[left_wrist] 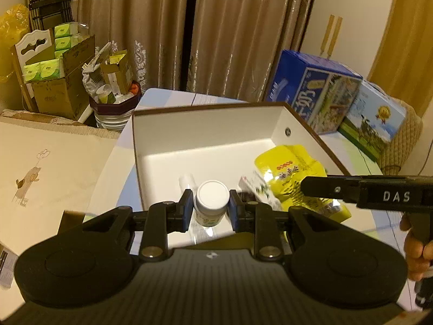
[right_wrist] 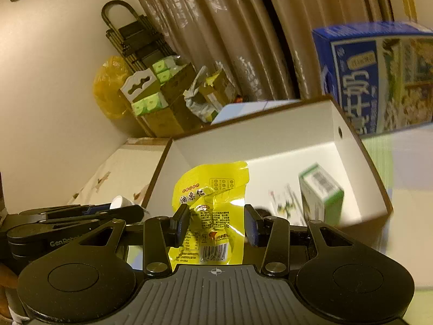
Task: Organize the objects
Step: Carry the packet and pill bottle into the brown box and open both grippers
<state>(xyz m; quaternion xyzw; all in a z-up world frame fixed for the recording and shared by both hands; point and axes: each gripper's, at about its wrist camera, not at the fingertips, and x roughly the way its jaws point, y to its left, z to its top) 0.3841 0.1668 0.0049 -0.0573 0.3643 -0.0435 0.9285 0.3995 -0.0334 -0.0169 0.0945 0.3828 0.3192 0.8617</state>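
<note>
A: Step now? Looks like loading things into the white box, w/ both tools working over it.

B: Agree. Left gripper at the near edge of the box, blue pads on both sides of the small bottle w/ white cap. Pinching it or only very close, cannot tell for sure; pads seem to touch the bottle sides, so prob. held.

A: And bottle position?

B: Upright, over the near part of the box floor. Standing on the floor or hanging a bit above, not clear from this angle.

A: Right gripper?

B: Spread wide, nothing between the pads. Yellow snack bag just in front of it, partly over the near wall of the box. Reads as let go, or not yet grasped; cannot say which. Picture is a little blurred there.

A: Other things in the box?

B: Small green and white carton on the right side, plus a flat printed packet beside the yellow bag. Far half of the box floor free.

A: Next move, in your opinion?

B: Prob. set bottle down flat on free floor, then spread the left pads and pull straight back, so cap not knocked. Care needed: bag and packet very near on the right of the bottle, and the two tools close together. For the right one, maybe push the bag fully inside, since part of it seems to hang over the wall.
</note>
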